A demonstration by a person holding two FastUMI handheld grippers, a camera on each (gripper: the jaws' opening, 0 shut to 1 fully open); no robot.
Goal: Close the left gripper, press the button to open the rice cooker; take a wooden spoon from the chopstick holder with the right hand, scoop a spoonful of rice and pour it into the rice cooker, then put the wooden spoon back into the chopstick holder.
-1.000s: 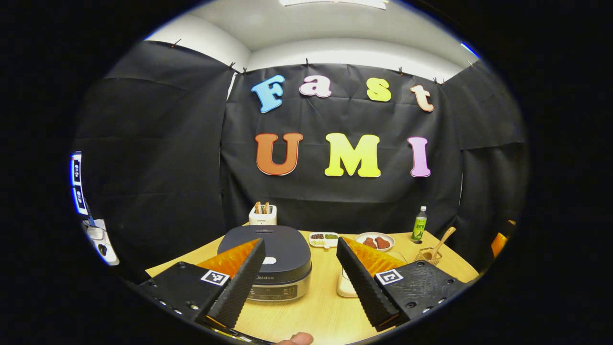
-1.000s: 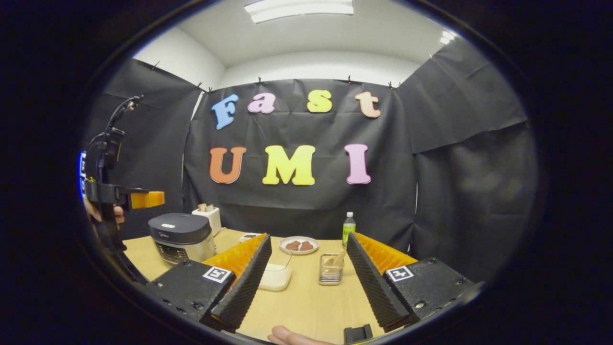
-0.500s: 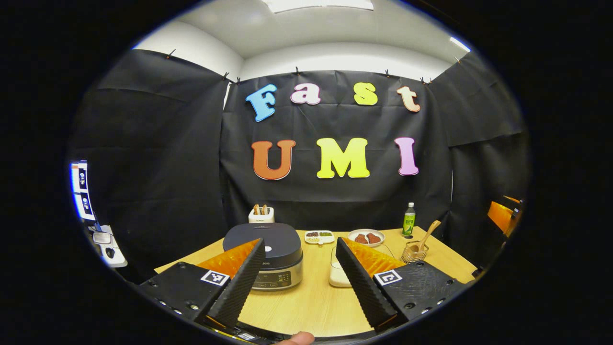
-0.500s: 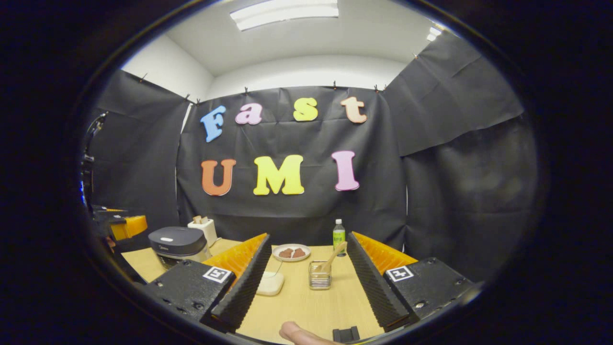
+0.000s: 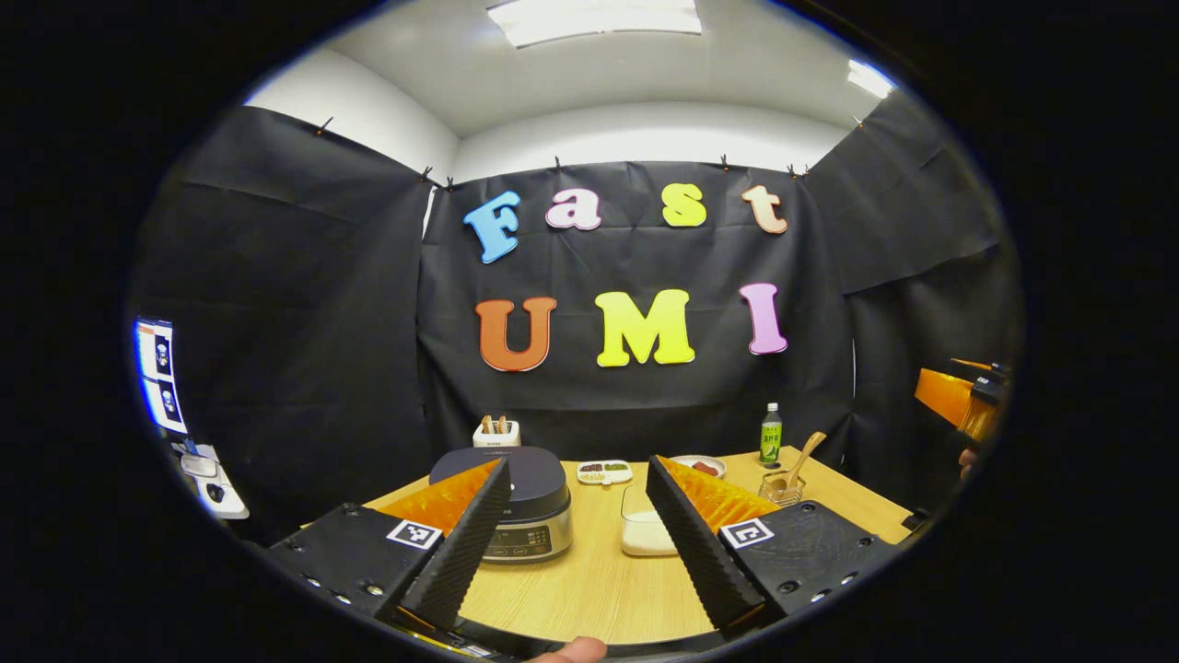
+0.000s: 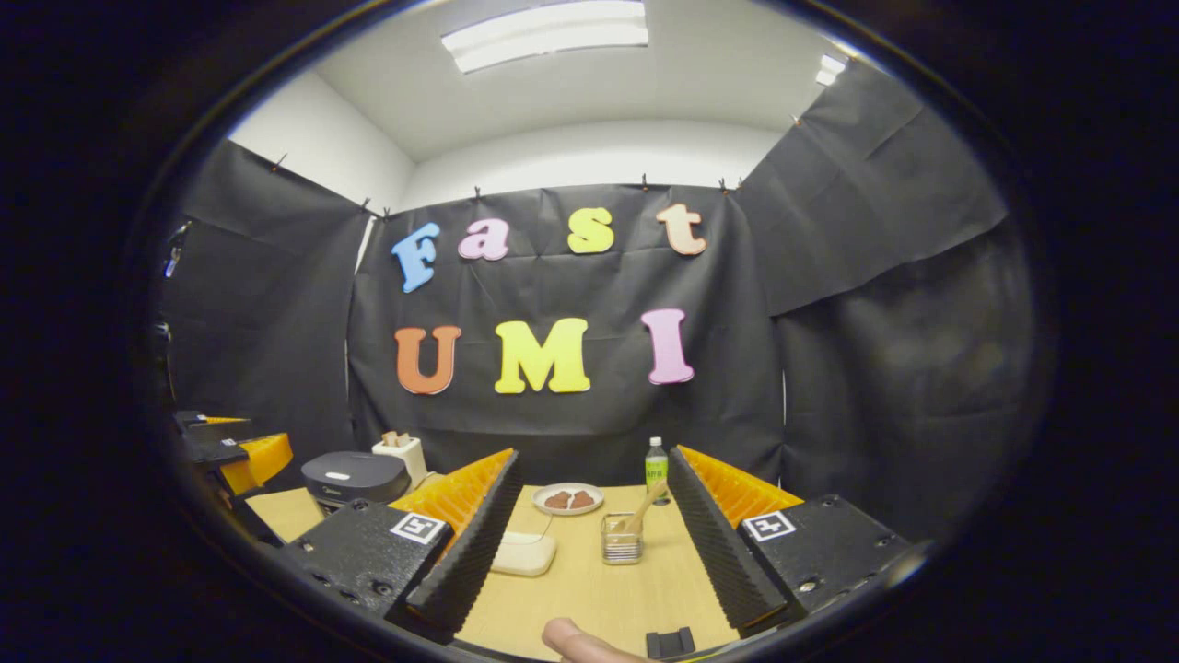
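Note:
The dark-lidded rice cooker point(image 5: 516, 493) stands shut on the wooden table point(image 5: 589, 589), left of centre. A clear box of white rice point(image 5: 638, 534) sits beside it. The wire chopstick holder point(image 5: 779, 486) at the right holds the wooden spoon point(image 5: 803, 456). My left gripper point(image 5: 577, 462) is open and empty, well back from the cooker. My right gripper point(image 6: 594, 454) is open too, with the chopstick holder point(image 6: 622, 539) and wooden spoon point(image 6: 642, 506) far ahead between its fingers. In the right gripper view the rice cooker point(image 6: 355, 474) is at the left and the rice box point(image 6: 525, 552) is near.
At the back stand a white toaster point(image 5: 497, 431), a small divided dish point(image 5: 603, 471), a plate of brown food point(image 6: 568, 498) and a green bottle point(image 5: 770, 433). The other gripper point(image 5: 958, 401) shows at the right edge. A thumb point(image 6: 576, 640) lies at the bottom.
Both grippers have drawn back from the table, so cooker, rice box and holder look smaller and farther. Both stayed open and empty.

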